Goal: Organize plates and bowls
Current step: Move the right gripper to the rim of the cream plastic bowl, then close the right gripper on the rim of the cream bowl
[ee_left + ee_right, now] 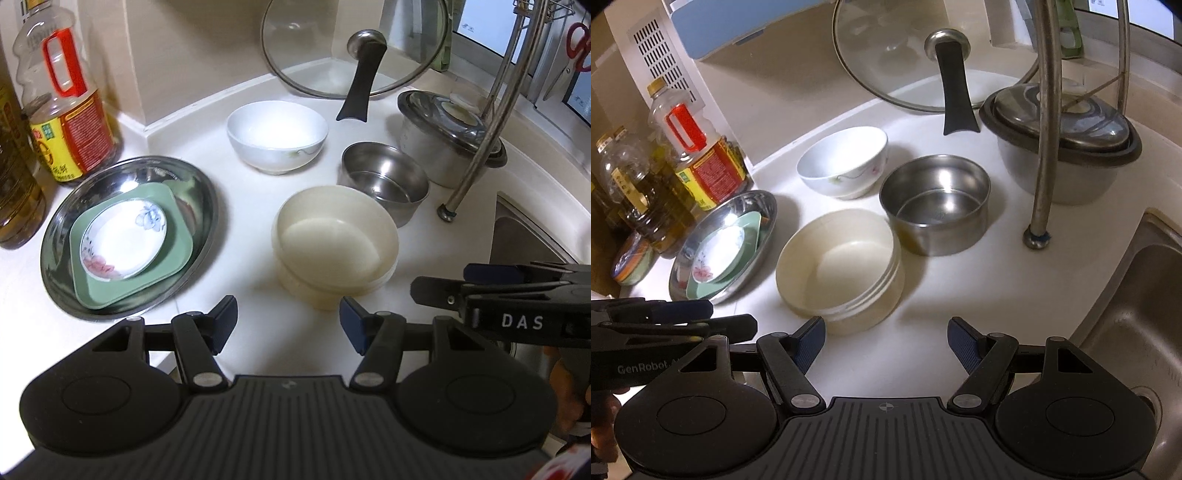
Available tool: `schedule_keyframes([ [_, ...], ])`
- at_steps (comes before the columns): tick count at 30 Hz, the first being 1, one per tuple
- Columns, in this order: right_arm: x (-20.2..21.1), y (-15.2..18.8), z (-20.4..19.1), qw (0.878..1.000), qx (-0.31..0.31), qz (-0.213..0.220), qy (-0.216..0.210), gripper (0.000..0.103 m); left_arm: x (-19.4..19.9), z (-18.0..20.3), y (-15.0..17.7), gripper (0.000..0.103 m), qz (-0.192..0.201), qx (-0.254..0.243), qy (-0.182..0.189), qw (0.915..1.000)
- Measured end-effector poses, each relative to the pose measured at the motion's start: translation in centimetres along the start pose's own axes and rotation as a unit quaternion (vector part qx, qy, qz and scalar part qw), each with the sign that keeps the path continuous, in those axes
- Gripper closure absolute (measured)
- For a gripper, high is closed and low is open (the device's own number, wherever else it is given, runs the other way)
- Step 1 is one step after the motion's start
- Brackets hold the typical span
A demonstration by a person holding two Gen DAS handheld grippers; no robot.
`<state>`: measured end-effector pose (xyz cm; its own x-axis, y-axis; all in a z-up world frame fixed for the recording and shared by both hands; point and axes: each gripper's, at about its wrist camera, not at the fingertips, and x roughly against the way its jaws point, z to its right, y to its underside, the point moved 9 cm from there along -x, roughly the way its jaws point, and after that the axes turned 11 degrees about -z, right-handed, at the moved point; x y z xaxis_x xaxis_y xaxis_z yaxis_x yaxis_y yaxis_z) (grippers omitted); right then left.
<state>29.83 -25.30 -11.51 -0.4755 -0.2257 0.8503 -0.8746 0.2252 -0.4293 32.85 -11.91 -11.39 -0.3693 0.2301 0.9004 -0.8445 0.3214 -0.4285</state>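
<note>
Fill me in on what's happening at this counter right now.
A person holds a gripper in each hand above the counter. The left gripper and right gripper are both open and hold nothing. The plates are already stacked: a floral saucer on a green square plate in a steel plate. The cream bowl, steel bowl and white bowl stand separately, not yet nested.

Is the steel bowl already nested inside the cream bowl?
No, the steel bowl stands on the counter just behind the cream bowl, which is empty.
</note>
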Motion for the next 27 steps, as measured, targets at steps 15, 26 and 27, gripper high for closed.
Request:
schedule_keyframes([
  [15, -2.6, -2.8, -0.3, 0.999, -0.033, 0.006, 0.033, 0.039, -2.9, -0.5, -4.2, 0.051, 0.006, -0.038, 0.033, 0.9987],
  [26, -4.3, -4.0, 0.0, 0.997, -0.060, 0.000, 0.047, 0.053, -5.1, -1.1, -6.3, 0.061, -0.011, -0.061, 0.047, 0.9969],
  [27, -4.5, -4.1, 0.1, 0.997, -0.062, -0.002, 0.048, 0.054, -5.4, -1.0, -6.5, 0.062, -0.013, -0.062, 0.049, 0.9968],
])
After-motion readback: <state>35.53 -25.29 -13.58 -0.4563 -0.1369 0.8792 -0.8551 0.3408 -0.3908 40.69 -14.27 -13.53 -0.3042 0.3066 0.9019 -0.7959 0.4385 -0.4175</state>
